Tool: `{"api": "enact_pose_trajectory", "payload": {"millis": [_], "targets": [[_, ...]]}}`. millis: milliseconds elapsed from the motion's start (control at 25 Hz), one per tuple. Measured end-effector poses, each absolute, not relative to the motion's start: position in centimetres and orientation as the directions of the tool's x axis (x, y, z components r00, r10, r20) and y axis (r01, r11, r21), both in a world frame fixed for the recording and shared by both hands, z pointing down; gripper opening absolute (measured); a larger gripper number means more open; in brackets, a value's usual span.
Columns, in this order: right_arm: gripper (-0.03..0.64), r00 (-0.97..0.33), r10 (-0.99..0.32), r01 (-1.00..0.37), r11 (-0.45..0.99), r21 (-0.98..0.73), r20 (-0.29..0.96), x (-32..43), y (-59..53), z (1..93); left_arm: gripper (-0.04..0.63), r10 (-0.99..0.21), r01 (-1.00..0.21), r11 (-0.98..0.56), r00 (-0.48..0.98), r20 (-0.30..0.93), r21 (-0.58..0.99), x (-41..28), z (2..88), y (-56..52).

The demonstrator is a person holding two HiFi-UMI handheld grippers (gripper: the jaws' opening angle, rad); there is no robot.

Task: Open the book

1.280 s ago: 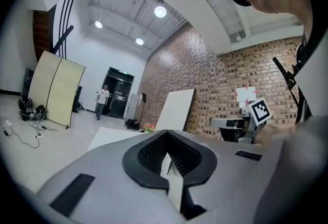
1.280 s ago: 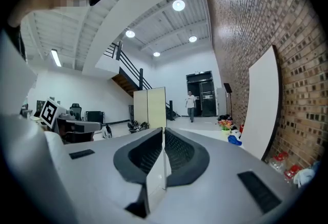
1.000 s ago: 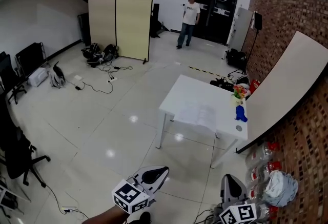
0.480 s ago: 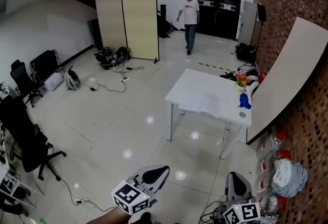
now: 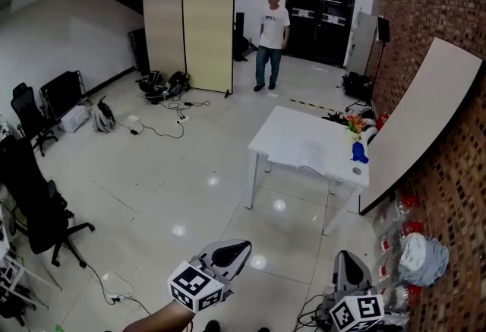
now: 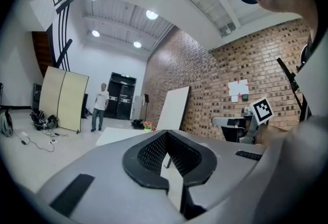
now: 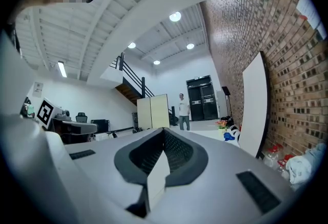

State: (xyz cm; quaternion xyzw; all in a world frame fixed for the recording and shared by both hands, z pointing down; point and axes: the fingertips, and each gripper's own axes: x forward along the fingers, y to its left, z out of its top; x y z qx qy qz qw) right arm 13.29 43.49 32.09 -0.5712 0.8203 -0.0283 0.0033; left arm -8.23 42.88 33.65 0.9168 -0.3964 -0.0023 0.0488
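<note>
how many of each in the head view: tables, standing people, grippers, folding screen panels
table: 1
standing person: 1
grippers: 2 (left gripper, right gripper)
screen panels: 2
total: 6

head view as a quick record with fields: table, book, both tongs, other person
table: white rectangular table, far ahead by the red brick wall
book: flat pale book on it, open or closed unclear
left tongs: shut, empty
right tongs: shut, empty
other person: person in white shirt standing near the black doors
</note>
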Motion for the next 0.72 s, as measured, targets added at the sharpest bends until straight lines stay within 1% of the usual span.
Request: {"api": "enact_pose_trajectory", "payload": {"millis": [280,720], "targets": [[0.002,-0.312,-0.95,-0.949,0.31,-0.048,0.023,12.9,45.1,32.1,-0.005,-0.703,-0.701,-0.707,0.711,0.013,0.093,-8.6,33.5,44.1],[0.002,-0.327,-0.945,-0.945,0.326,-0.023,0.022,12.7,45.9,31.2,-0.005,-0.706,-0.703,-0.703,0.708,0.012,0.103,-8.6,33.3,45.2]]}}
